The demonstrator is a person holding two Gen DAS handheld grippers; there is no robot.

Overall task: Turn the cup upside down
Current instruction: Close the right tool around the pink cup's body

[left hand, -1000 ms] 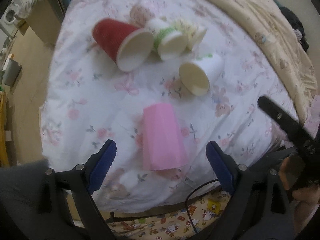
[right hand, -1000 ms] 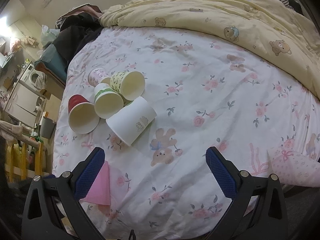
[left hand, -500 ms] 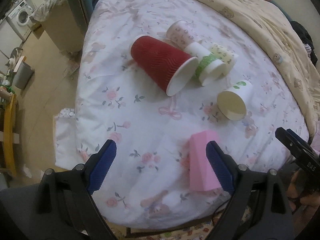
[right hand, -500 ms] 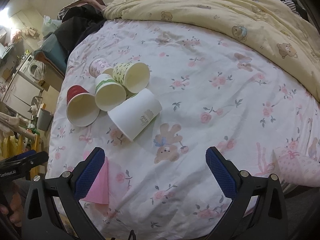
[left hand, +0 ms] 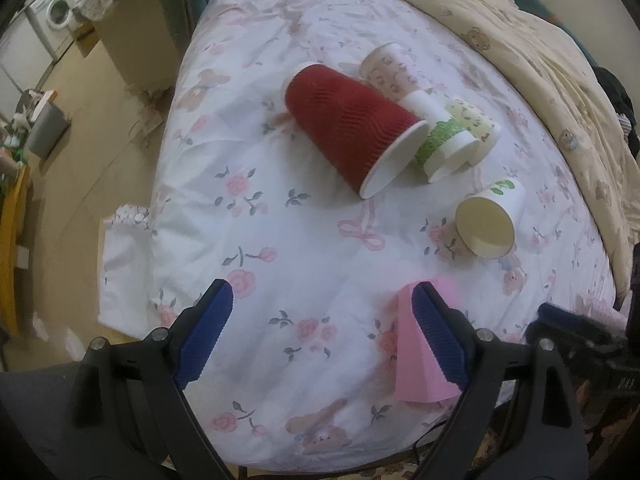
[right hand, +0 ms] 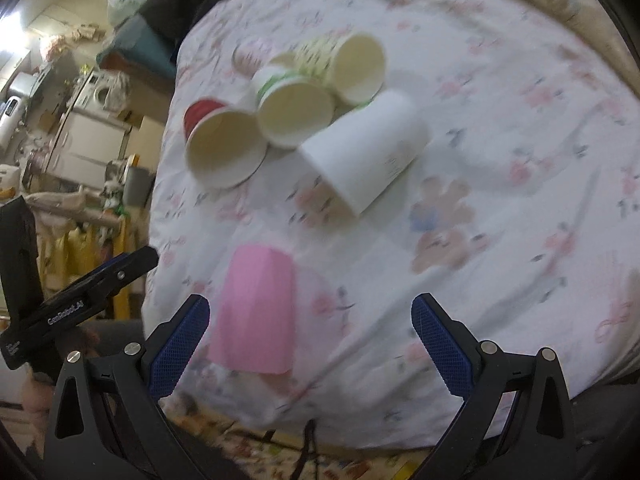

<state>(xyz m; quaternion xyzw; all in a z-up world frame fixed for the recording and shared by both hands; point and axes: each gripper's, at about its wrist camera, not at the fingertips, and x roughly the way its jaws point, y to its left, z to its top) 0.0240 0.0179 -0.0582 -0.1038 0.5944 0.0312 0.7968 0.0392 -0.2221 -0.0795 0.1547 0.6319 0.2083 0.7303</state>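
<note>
Here, the left gripper (left hand: 322,336) is seen with its blue-padded jaws spread wide above a flower-printed bed sheet (left hand: 280,220), nothing held between them. A pink cup (left hand: 420,368) is partly covered by its right pad, at about four o'clock in the left wrist view, lying on its side near the foot of the bed. The right gripper (right hand: 310,346) is likewise held apart and empty; in its blurred view the pink cup (right hand: 256,312) is found just beside the left pad, at seven o'clock. Farther out, a white cup (right hand: 366,156) is shown on its side near centre, its mouth turned toward the pink one. Beyond it, at eleven to twelve o'clock, a red ribbed cup (left hand: 352,124), a green-banded cup (left hand: 442,142) and a yellow-patterned cup (left hand: 474,122) are clustered on their sides, touching, with a pale printed cup (left hand: 386,68) behind them. A cream quilt (left hand: 540,52) is bunched along the far edge at one o'clock.
</note>
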